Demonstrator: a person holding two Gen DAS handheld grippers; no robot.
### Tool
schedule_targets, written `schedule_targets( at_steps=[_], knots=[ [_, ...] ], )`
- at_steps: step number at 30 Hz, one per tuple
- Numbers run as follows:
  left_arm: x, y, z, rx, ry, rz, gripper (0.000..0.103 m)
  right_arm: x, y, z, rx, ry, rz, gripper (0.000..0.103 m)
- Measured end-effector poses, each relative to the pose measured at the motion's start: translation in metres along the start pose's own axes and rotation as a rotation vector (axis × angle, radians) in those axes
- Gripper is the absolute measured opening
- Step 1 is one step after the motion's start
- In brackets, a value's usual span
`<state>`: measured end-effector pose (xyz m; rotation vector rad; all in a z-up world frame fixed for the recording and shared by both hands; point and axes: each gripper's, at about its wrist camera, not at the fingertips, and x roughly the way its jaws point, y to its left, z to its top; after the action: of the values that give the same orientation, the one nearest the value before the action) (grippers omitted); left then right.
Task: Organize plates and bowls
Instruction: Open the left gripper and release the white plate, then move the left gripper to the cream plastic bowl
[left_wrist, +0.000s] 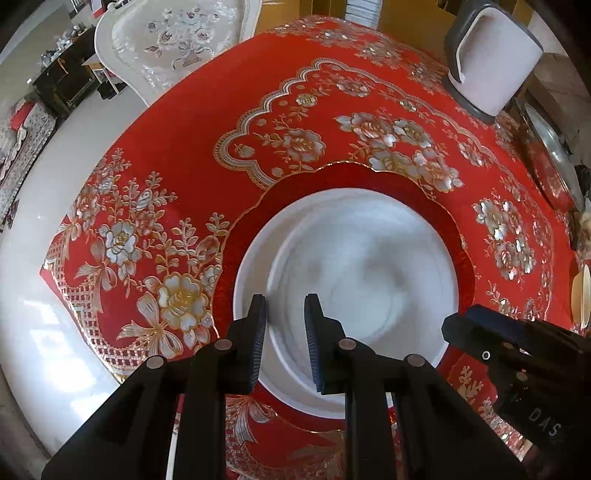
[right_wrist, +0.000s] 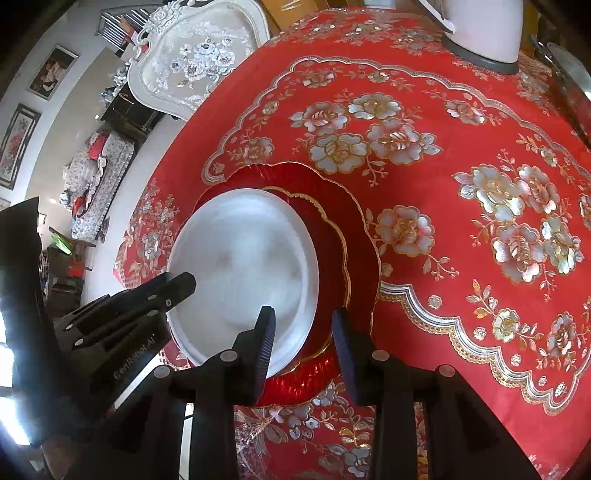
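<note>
A white plate (left_wrist: 369, 266) lies on a red scalloped plate (left_wrist: 354, 177) with a gold rim, near the table's front-left corner. In the right wrist view the white plate (right_wrist: 243, 258) sits off-centre to the left on the red plate (right_wrist: 332, 229), and a larger red plate (right_wrist: 362, 236) shows underneath. My left gripper (left_wrist: 286, 325) is open over the white plate's near-left rim. My right gripper (right_wrist: 303, 332) is open, its fingers straddling the near-right edge of the stack. Each gripper also appears in the other's view: the right gripper (left_wrist: 454, 325) and the left gripper (right_wrist: 181, 282).
The table wears a red floral cloth (left_wrist: 177, 147). A white jug on a grey base (left_wrist: 491, 62) stands at the back right, with a silver lid (left_wrist: 550, 147) beside it. A cream dish (left_wrist: 580, 295) sits at the right edge. An ornate white chair (left_wrist: 173, 40) stands behind the table.
</note>
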<state>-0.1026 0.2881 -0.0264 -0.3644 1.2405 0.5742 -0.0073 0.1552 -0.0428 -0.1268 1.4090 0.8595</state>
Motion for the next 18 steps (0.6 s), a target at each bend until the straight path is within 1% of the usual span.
schedule_targets(
  at_steps=[4,9,13,14,15,16,17,18],
  knots=[
    [-0.010,-0.001,0.000,0.001,-0.018,-0.006,0.019,-0.007,-0.003,-0.002,0.007,-0.011,0.007,0.038],
    [-0.023,-0.011,0.003,0.023,-0.051,-0.011,0.019,-0.016,-0.009,-0.006,0.021,-0.027,0.009,0.038],
    [-0.026,-0.025,0.003,0.046,-0.051,-0.025,0.020,-0.025,-0.016,-0.009,0.038,-0.044,0.006,0.039],
    [-0.027,-0.031,0.002,0.054,-0.051,-0.028,0.024,-0.027,-0.019,-0.010,0.044,-0.048,0.004,0.041],
    [-0.027,-0.035,0.002,0.060,-0.052,-0.031,0.031,-0.031,-0.023,-0.012,0.053,-0.057,-0.002,0.043],
    [-0.027,-0.040,0.002,0.067,-0.053,-0.036,0.036,-0.034,-0.026,-0.013,0.060,-0.064,-0.007,0.045],
    [-0.028,-0.046,0.001,0.077,-0.056,-0.039,0.046,-0.037,-0.030,-0.014,0.070,-0.073,-0.014,0.046],
    [-0.029,-0.052,0.001,0.089,-0.061,-0.039,0.049,-0.041,-0.035,-0.016,0.079,-0.082,-0.021,0.046]
  ],
)
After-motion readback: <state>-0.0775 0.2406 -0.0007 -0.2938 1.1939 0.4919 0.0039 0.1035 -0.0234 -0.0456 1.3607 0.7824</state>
